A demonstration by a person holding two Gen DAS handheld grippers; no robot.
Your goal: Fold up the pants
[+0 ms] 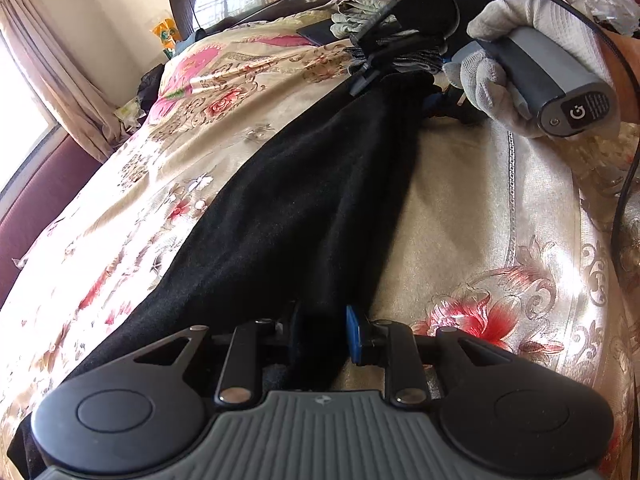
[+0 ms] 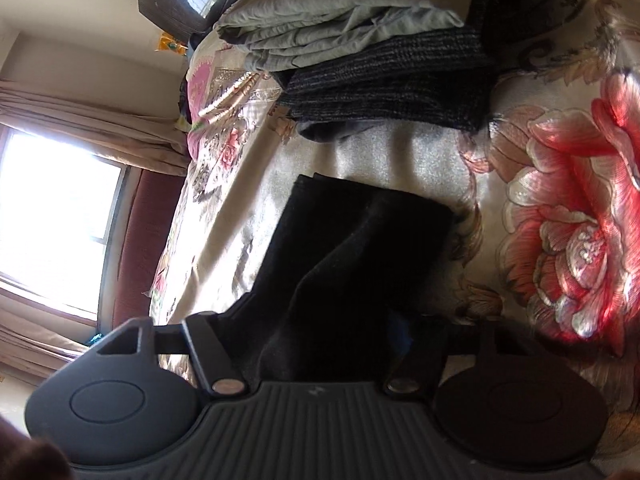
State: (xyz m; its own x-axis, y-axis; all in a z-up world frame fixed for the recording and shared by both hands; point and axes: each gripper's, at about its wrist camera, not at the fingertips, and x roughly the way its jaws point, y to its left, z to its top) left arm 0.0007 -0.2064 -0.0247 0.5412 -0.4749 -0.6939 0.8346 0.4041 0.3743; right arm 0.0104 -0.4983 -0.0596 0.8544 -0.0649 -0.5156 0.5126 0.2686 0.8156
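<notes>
1. Black pants (image 1: 304, 208): soft, fleecy, matte fabric, stretched into a long narrow band across the bed, tapering toward the far end.
2. Left gripper (image 1: 322, 332): jaws nearly closed, pinching a bunched fold of the pants; blue pad (image 1: 354, 334) shows on one finger, the other finger is buried in cloth.
3. Right gripper (image 2: 340, 340): seen from its own camera, black cloth fills the gap between the fingers and they appear clamped on it (fingertips hard to make out, dark on dark). The hem end (image 2: 360, 216) lies flat ahead, squared off.
4. In the left view, the far gripper grips the narrowed end of the pants; a white knit-gloved hand (image 1: 516, 64) holds its grey handle.
5. Bedspread (image 1: 460, 208): shiny satin, beige, with embroidered red and pink flowers.
6. Folded pile near the headboard: grey-green wrinkled cloth (image 2: 332, 24), dark ribbed knit (image 2: 392, 84) below it.
7. Window blown out white, details lost; curtains beige, draped.
</notes>
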